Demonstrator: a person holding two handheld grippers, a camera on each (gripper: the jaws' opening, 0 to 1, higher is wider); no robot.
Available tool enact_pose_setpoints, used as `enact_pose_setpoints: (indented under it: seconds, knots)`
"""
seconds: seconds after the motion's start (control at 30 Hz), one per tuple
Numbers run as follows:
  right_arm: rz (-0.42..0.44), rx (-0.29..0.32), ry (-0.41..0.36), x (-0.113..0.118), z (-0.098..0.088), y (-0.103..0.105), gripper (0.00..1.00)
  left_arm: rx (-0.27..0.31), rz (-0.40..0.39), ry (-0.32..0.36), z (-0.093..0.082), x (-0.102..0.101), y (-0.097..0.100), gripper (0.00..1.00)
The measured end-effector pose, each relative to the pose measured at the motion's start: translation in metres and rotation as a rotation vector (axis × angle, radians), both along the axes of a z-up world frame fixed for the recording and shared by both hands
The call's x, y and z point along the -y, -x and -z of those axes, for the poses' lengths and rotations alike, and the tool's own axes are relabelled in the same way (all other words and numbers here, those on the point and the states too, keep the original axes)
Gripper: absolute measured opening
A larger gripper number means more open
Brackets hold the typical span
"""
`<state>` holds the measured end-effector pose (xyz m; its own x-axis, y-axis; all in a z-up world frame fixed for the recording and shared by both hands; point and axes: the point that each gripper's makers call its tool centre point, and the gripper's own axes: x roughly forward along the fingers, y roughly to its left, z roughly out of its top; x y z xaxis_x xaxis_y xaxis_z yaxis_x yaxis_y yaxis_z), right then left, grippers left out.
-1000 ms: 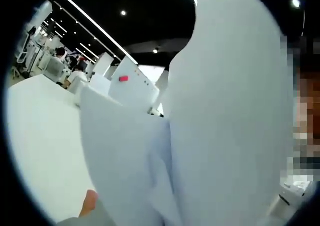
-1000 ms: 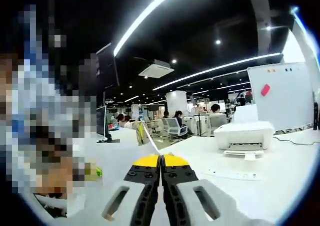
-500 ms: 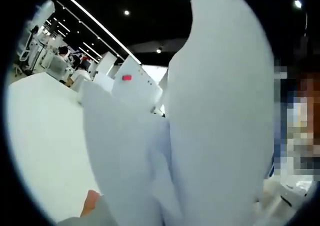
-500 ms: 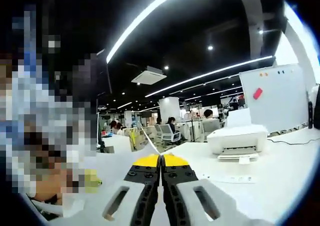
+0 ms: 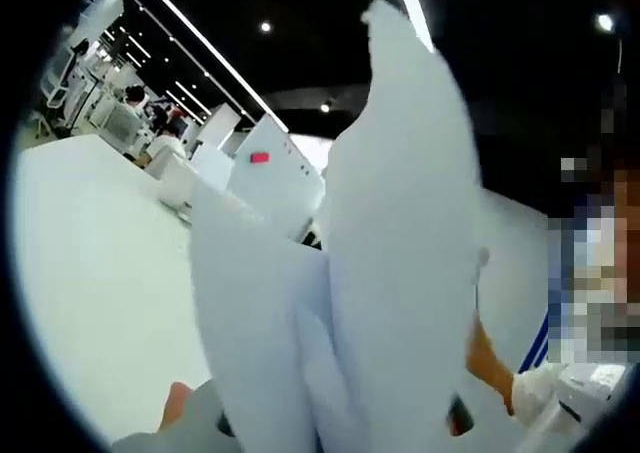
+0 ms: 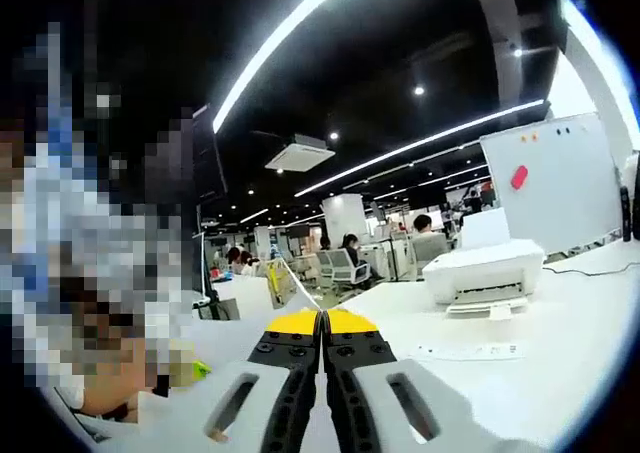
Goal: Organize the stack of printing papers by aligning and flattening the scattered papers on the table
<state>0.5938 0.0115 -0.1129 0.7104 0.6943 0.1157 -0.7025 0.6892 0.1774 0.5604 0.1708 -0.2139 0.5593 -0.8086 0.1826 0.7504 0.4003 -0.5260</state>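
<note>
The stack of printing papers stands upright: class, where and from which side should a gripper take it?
Grip the papers at an outer side edge, coming in edge-on from beside them, one jaw on each face. The sheets stand tall and fanned, so a clamp across the thin edge probably keeps them together.

The left gripper view is set very close behind the upright papers (image 5: 400, 273), looking up and across the white table (image 5: 90, 273). The right gripper view is pointed level along its closed jaws over the table (image 6: 560, 353) toward the printer (image 6: 485, 273). The whiteboard (image 5: 275, 178) (image 6: 545, 178) with its red spot is seen in both views.
</note>
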Motion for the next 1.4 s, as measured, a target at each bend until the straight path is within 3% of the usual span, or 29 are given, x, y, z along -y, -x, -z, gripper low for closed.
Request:
enact_pose_setpoints:
  seconds: [0.27,0.5,0.87,0.97,1.4]
  knots:
    - [-0.121,-0.094,-0.131,-0.018,0.000,0.017,0.00,-0.012,-0.001,0.037,-0.001,-0.003,-0.004,0.15]
    - [-0.163,-0.189,-0.237,-0.027,0.010,0.023,0.00,0.000,-0.006,0.055,-0.005,-0.002,-0.005,0.15]
    - [-0.201,-0.231,-0.262,-0.051,0.029,0.033,0.00,0.029,0.005,0.027,-0.012,0.004,0.001,0.15]
    - [-0.220,-0.236,-0.265,-0.057,0.031,0.039,0.00,0.028,0.008,0.046,-0.016,0.003,0.001,0.15]
    - [-0.241,-0.245,-0.404,-0.062,0.032,0.048,0.00,0.038,0.008,0.046,-0.018,0.006,0.001,0.15]
